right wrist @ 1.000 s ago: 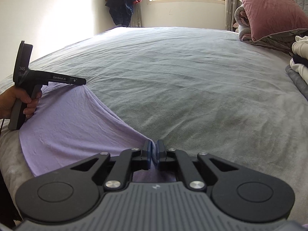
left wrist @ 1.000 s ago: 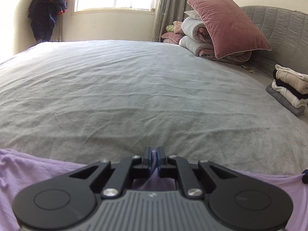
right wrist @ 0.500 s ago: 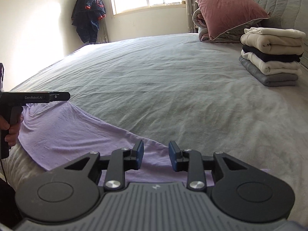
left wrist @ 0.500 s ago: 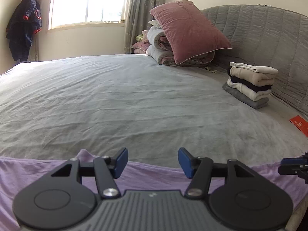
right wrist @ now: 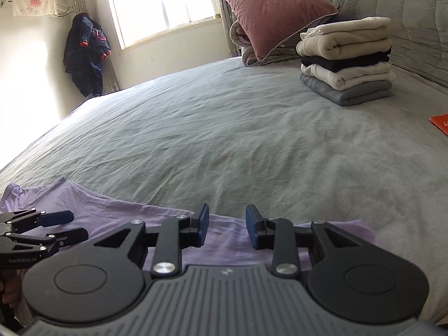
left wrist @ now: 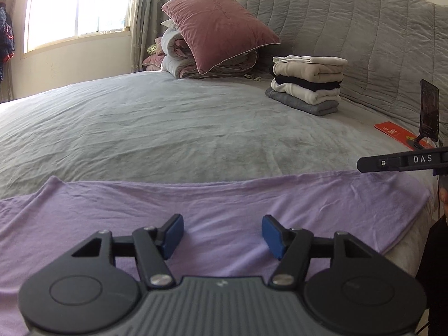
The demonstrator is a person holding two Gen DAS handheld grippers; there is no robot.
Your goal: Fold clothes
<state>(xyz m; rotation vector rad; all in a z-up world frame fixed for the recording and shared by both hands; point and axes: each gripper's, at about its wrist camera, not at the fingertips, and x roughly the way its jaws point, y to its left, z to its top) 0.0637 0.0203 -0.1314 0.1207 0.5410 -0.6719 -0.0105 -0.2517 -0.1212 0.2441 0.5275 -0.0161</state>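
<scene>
A lilac garment [left wrist: 252, 196] lies spread flat along the near edge of the grey bed [left wrist: 168, 128]. My left gripper [left wrist: 222, 236] hovers over its middle with the jaws opening and nothing pressed between the blue pads. In the right wrist view the same garment [right wrist: 117, 212] runs off to the left, and my right gripper [right wrist: 226, 231] stands over its edge, jaws opening, the cloth below them and not gripped. The left gripper [right wrist: 70, 225] shows at the lower left of that view, and the right gripper's body reaches in at the right edge of the left wrist view.
A stack of folded clothes [left wrist: 306, 84] sits at the far right of the bed by the padded headboard [left wrist: 364, 36]. A pink pillow [left wrist: 215, 25] leans on rolled bedding. A red card [left wrist: 392, 133] and an upright phone [left wrist: 429, 110] stand at the right.
Both grippers were shut on the lilac garment and have let it go; their jaws now stand apart. Both views have swung right and the garment lies flatter on the bed.
</scene>
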